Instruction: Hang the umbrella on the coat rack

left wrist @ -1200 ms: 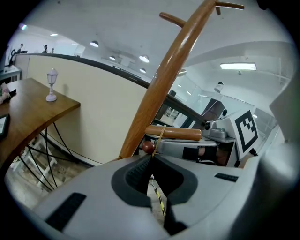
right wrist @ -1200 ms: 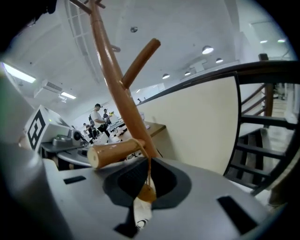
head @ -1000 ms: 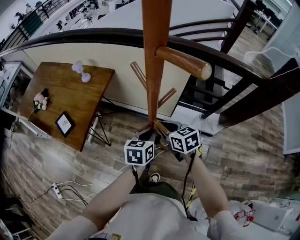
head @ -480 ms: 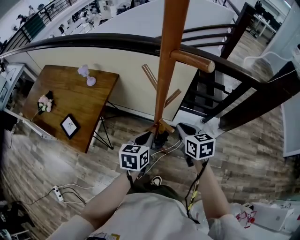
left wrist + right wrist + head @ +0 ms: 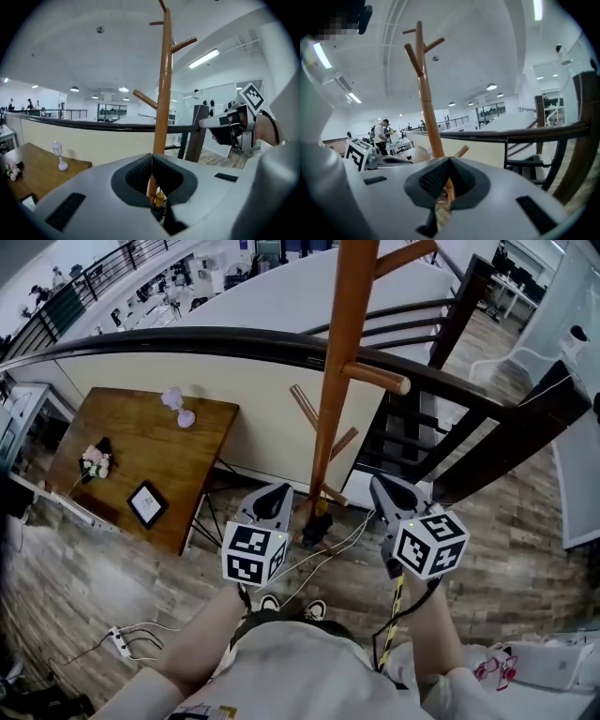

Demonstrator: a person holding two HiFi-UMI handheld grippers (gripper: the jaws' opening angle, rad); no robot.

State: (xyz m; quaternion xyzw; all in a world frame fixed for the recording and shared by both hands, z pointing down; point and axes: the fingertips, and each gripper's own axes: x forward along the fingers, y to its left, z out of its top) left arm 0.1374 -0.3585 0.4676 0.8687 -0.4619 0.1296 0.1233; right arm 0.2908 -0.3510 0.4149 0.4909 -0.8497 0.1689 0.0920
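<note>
The coat rack [image 5: 339, 362] is a tall orange-brown wooden pole with angled pegs, standing just ahead of me. One thick peg [image 5: 377, 378] sticks out to the right. My left gripper [image 5: 277, 490] is low and left of the pole, my right gripper [image 5: 382, 486] low and right of it. Both are shut with nothing between the jaws. The pole [image 5: 163, 89] rises straight beyond the shut left jaws, and the pole [image 5: 425, 93] also stands beyond the shut right jaws. No umbrella shows in any view. A dark object [image 5: 316, 525] lies at the rack's foot; I cannot tell what it is.
A dark curved railing [image 5: 187, 338] over a cream wall runs behind the rack. A wooden table [image 5: 122, 474] at left carries a small lamp [image 5: 177, 406], flowers and a framed picture. Cables and a power strip [image 5: 120, 641] lie on the plank floor. Stairs descend at right.
Both grippers have drawn back from the rack's foot and spread apart, left going left, right going right. The view has lifted, showing more of the pole.
</note>
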